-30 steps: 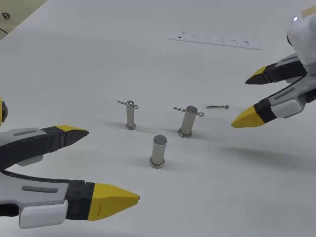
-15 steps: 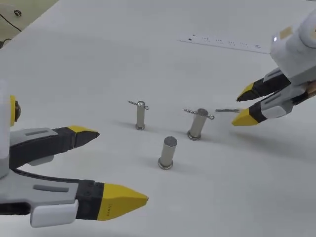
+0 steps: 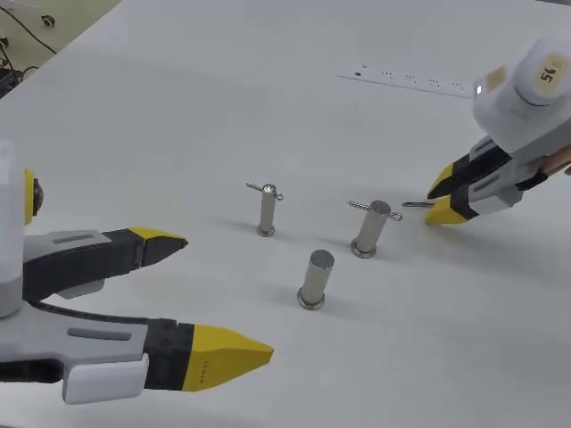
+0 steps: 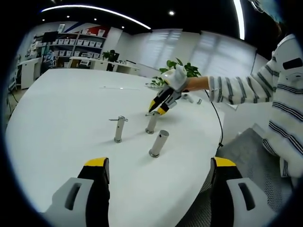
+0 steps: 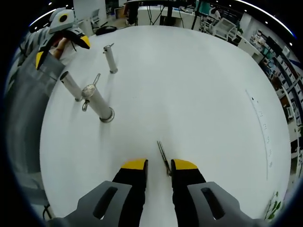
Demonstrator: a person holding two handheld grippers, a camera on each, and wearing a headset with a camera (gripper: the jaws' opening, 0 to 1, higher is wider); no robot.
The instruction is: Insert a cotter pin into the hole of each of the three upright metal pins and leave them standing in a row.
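Jaws of the right gripper (image 3: pixel 437 201) stand narrowly apart, straddling the near end of the loose cotter pin (image 5: pixel 163 157), which lies flat on the white table (image 3: pixel 178 107); contact unclear. Its long axis runs 11-to-5 in the right gripper view and 9-to-3 in the head view, at 3 o'clock of the rear-right metal pin (image 3: pixel 368 234). Crosswise through that pin's top: right fitted cotter (image 3: pixel 373 208). Rear-left metal pin (image 3: pixel 267 214) carries left fitted cotter (image 3: pixel 265 189). Front metal pin (image 3: pixel 314 280) upright. Left gripper (image 3: pixel 225 299) jaws wide apart, at 8 o'clock, well apart from the pins.
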